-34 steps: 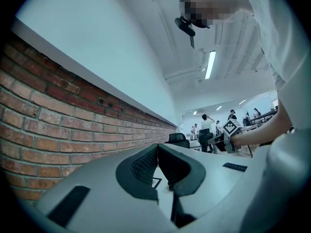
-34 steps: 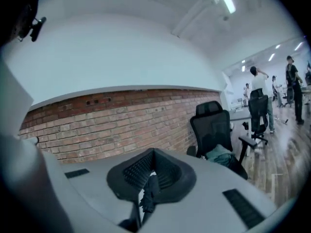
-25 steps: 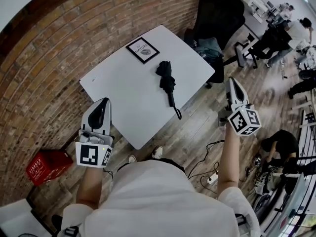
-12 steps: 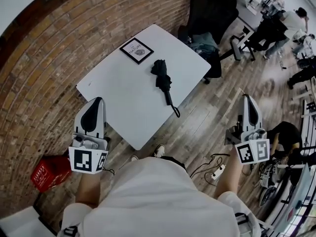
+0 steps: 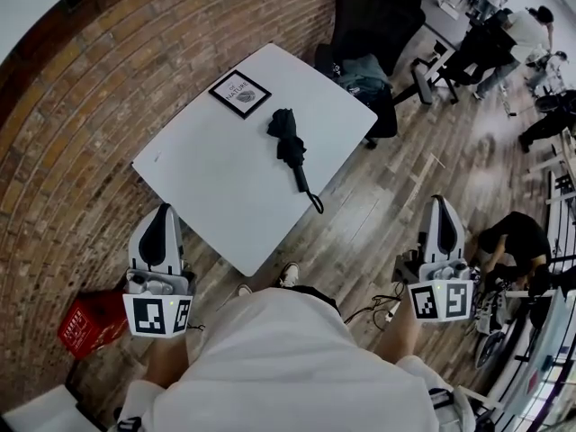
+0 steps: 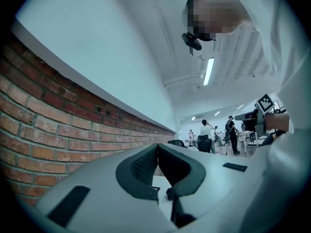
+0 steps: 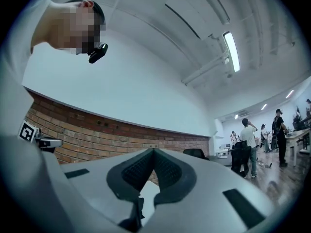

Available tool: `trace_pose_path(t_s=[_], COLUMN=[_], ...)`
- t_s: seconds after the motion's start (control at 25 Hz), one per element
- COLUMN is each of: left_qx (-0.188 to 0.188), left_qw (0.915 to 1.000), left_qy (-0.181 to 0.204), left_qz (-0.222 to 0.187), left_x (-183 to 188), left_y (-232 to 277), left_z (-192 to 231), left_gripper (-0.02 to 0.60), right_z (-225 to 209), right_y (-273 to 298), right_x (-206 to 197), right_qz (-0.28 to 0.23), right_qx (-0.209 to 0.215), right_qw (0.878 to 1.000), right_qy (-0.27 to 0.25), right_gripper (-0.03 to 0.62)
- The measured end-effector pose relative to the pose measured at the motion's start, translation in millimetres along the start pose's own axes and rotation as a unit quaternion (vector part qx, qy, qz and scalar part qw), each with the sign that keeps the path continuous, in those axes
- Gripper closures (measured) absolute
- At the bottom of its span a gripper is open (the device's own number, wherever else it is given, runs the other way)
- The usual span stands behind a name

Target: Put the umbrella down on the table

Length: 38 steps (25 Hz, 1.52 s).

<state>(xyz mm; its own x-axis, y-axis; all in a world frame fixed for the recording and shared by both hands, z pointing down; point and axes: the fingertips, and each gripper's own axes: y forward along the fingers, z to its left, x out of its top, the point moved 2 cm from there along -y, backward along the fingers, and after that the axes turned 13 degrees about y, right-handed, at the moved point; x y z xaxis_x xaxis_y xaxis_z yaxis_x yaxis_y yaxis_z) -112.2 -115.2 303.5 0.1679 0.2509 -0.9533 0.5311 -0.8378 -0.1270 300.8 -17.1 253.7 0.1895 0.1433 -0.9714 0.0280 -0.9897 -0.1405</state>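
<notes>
Your left tongs point(image 5: 163, 210) and right tongs point(image 5: 442, 201) are both pinched shut w/ nothing between the jaws. That fits: the umbrella point(image 5: 290, 147) lies flat on the table point(image 5: 198, 187), ahead of both tongs and roughly between them, w/ its handle toward you at the near edge. Both tongs sit well back from it, off the table, one each side of you. Job looks done, so no grip needed. A frame point(image 5: 239, 94) lies beyond the umbrella, not touching it.

You're in some open-plan office: brick wall point(image 5: 81, 106), black office chair point(image 5: 378, 12), folks point(image 5: 517, 30) at desks, strip lights point(image 7: 231, 50) overhead.
</notes>
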Motion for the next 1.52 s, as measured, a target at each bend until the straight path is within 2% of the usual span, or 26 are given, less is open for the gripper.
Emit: trace_pose_path(t_s=[0.36, 0.8, 1.24, 1.52], left_qx=[0.02, 0.048, 0.021, -0.004], left_qw=[0.999, 0.9986, 0.9996, 0.9999], left_qy=[0.015, 0.012, 0.01, 0.004], left_qz=[-0.037, -0.015, -0.013, -0.012], left_x=[15, 5, 5, 1], left_y=[0, -34, -46, -59], left_z=[5, 22, 19, 16], left_gripper=[0.558, 0.558, 0.558, 0.558], right_z=[25, 61, 74, 86], right_y=[21, 35, 9, -17], right_x=[9, -1, -16, -26], right_qz=[0.015, 0.027, 0.036, 0.05], right_qx=[0.034, 0.075, 0.072, 0.052], right_qw=[0.999, 0.997, 0.997, 0.997], right_qy=[-0.025, -0.023, -0.009, -0.004], right_gripper=[0.574, 0.574, 0.572, 0.572])
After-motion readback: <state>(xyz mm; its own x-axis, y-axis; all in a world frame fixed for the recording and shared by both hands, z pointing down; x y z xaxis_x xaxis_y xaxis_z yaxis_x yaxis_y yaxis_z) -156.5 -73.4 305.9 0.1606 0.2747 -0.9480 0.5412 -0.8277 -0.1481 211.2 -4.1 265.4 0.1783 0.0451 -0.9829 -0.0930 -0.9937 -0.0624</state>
